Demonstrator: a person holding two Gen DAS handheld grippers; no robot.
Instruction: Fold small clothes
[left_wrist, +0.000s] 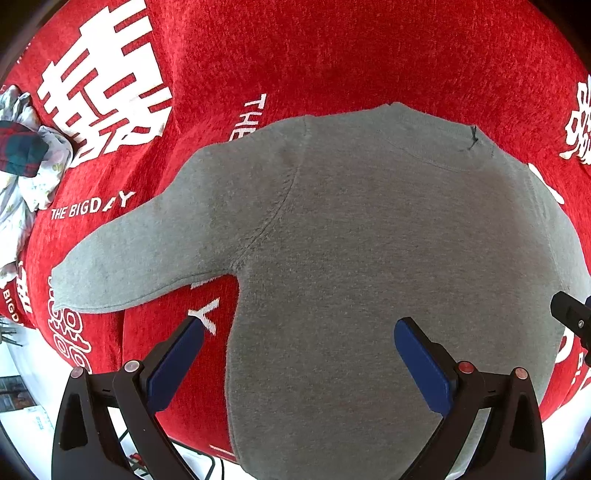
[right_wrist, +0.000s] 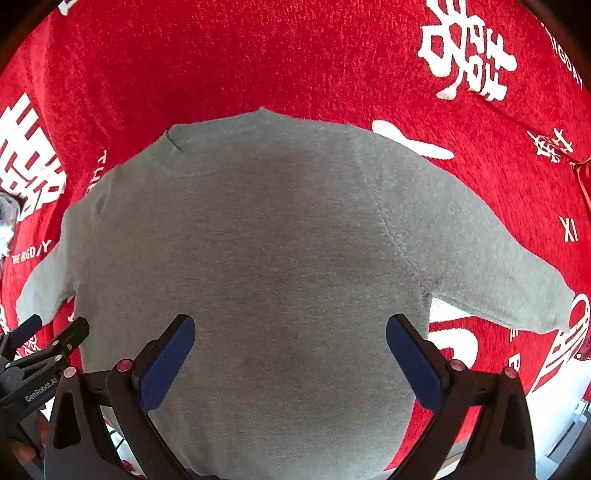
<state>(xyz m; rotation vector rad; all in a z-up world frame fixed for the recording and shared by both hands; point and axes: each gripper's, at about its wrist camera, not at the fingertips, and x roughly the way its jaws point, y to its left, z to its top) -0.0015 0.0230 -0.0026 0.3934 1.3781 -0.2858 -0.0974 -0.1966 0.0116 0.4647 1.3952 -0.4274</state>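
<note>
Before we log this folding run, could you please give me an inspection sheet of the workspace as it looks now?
Surface: red cloth with white lettering covers the table.
Job's things: grey sweatshirt lies spread flat, neck away from the cameras, both sleeves out to the sides, not yet folded.
Clutter: bundle of crumpled patterned clothes at the far left edge of the cloth.
Grippers: left gripper open, above the sweatshirt's left hem side; right gripper open, above its lower middle; neither holds anything.
Cables: dark cable below the cloth's near edge.
Surroundings: pale floor beyond the near edge; details too blurred to tell.
</note>
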